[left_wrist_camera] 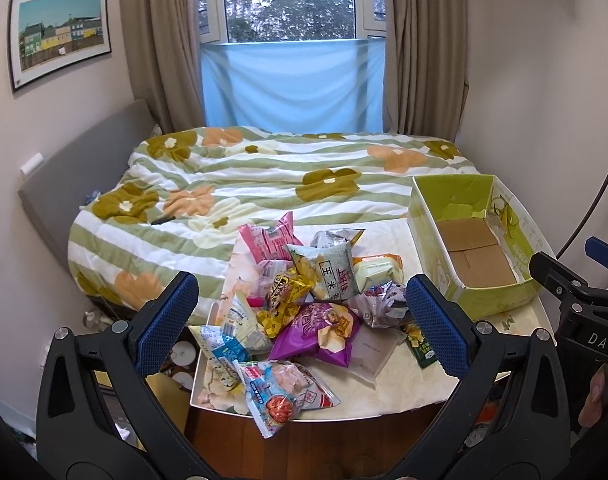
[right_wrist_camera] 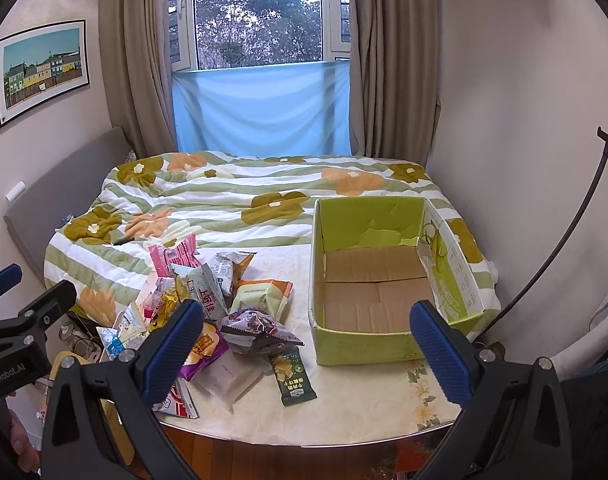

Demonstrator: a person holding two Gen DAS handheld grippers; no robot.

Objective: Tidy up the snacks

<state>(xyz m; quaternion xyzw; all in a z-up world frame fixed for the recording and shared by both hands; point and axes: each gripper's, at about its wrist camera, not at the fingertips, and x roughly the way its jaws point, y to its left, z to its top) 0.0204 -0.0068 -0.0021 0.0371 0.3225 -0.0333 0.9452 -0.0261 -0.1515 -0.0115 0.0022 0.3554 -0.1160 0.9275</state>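
Observation:
A heap of snack packets (left_wrist_camera: 304, 296) lies on a small table with a cream cloth (left_wrist_camera: 404, 380), including a purple bag (left_wrist_camera: 324, 328), a pink packet (left_wrist_camera: 270, 240) and a blue shrimp-print bag (left_wrist_camera: 280, 392). To the right stands a green cardboard box (left_wrist_camera: 476, 240), nothing inside. My left gripper (left_wrist_camera: 300, 320) hovers open above the near side of the heap. In the right wrist view the heap (right_wrist_camera: 224, 312) sits left, a dark green packet (right_wrist_camera: 294, 376) lies apart, and the box (right_wrist_camera: 384, 272) is ahead. My right gripper (right_wrist_camera: 308, 344) hangs open before the box, holding nothing.
A bed with a flowered green-striped quilt (left_wrist_camera: 264, 184) runs behind the table up to the curtained window (left_wrist_camera: 292, 80). A white tray edge (left_wrist_camera: 200, 376) sits under the heap's left side. A dark curved pole (right_wrist_camera: 560, 248) stands at right. The other gripper's body (left_wrist_camera: 576, 304) shows at the frame's right.

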